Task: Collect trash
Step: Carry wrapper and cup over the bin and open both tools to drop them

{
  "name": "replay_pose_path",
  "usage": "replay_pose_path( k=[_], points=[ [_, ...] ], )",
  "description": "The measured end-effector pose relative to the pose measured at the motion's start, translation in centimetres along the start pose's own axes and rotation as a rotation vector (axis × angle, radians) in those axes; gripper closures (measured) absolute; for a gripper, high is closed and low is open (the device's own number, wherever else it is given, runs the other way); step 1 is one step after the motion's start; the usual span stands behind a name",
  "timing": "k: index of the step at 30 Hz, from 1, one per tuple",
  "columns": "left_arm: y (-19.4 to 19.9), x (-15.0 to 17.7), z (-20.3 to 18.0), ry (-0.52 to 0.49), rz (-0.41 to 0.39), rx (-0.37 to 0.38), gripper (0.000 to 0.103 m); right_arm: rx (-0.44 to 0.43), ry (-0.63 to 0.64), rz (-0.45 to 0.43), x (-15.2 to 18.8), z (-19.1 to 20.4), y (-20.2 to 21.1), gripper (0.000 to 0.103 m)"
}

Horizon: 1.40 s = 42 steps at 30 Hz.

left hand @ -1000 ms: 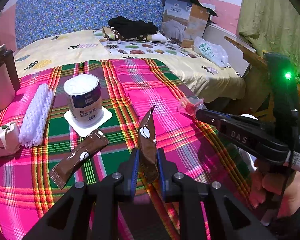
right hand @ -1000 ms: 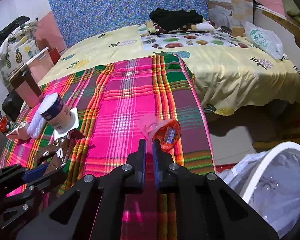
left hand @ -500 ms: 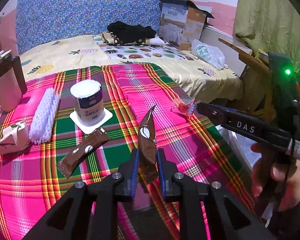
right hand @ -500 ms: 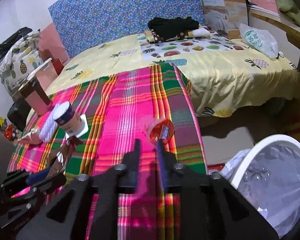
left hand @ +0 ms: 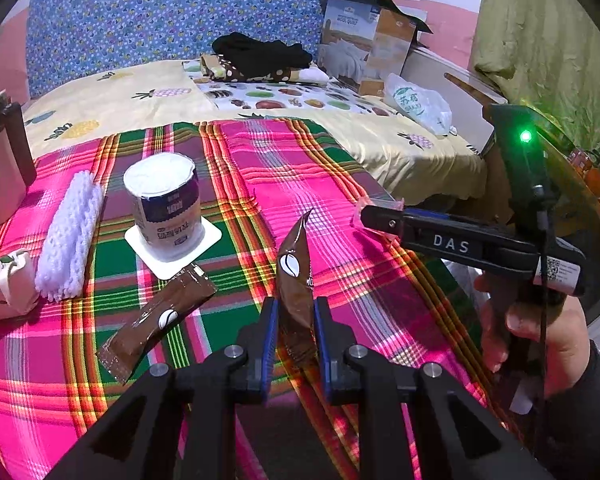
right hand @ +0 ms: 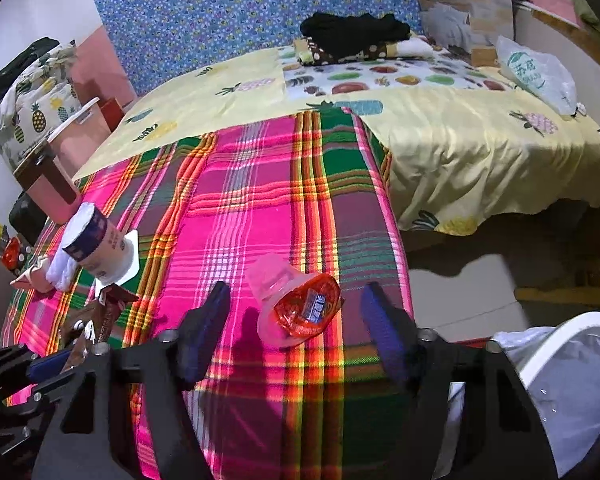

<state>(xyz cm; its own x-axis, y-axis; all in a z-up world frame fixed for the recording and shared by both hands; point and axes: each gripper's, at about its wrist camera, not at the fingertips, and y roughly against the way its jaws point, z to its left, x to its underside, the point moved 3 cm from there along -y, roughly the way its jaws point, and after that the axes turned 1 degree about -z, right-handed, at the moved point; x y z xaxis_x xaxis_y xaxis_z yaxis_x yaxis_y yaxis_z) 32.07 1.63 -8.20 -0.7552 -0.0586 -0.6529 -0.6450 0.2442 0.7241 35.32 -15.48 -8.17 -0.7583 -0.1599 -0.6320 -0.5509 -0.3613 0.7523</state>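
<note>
Now left gripper [left hand: 295,330] clamped on brown sachet [left hand: 294,276] — right gripper [right hand: 296,320] jaws opening, jelly cup [right hand: 296,304] lying loose between them near plaid blanket's [right hand: 260,208] right edge.

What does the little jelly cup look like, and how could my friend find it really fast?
Look at the bright pink and green plaid cloth spread over the bed, then go to its edge nearest the white bin. There a small clear pink plastic jelly cup lies tipped on its side, between the opening fingers of the right gripper. It alone has a shiny orange-red foil lid.
</note>
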Motion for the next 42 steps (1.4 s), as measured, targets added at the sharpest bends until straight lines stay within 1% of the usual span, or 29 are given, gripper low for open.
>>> replay_pose_path(
  k=[1, 5, 10, 20, 25, 33, 42],
  points=[
    [-0.1, 0.0, 0.1, 0.003, 0.002, 0.001, 0.085, -0.004, -0.001, 0.003, 0.1, 0.1, -0.1, 0.055],
    [-0.3, 0.2, 0.3, 0.01, 0.01, 0.003, 0.085, -0.013, -0.001, -0.005, 0.5, 0.4, 0.6, 0.055],
    [0.6, 0.1, -0.3, 0.003, -0.008, 0.007, 0.085, -0.01, 0.0, -0.012, 0.9, 0.8, 1.9, 0.056],
    [3.7, 0.8, -2.1, -0.022, -0.043, 0.025, 0.085, -0.007, -0.016, -0.064, 2.9, 1.5, 7.3, 0.056],
    [5.4, 1.1, -3.8, -0.046, -0.057, 0.044, 0.085, 0.007, -0.032, -0.091, 3.8, 1.3, 9.6, 0.056],
    [7.3, 1.3, -6.9, -0.087, -0.076, 0.083, 0.085, 0.033, -0.049, -0.132, 4.8, 0.7, 12.0, 0.056],
    [8.0, 1.7, -10.7, -0.139, -0.072, 0.123, 0.085, 0.058, -0.083, -0.177, 6.0, -0.5, 14.2, 0.056]
  ],
)
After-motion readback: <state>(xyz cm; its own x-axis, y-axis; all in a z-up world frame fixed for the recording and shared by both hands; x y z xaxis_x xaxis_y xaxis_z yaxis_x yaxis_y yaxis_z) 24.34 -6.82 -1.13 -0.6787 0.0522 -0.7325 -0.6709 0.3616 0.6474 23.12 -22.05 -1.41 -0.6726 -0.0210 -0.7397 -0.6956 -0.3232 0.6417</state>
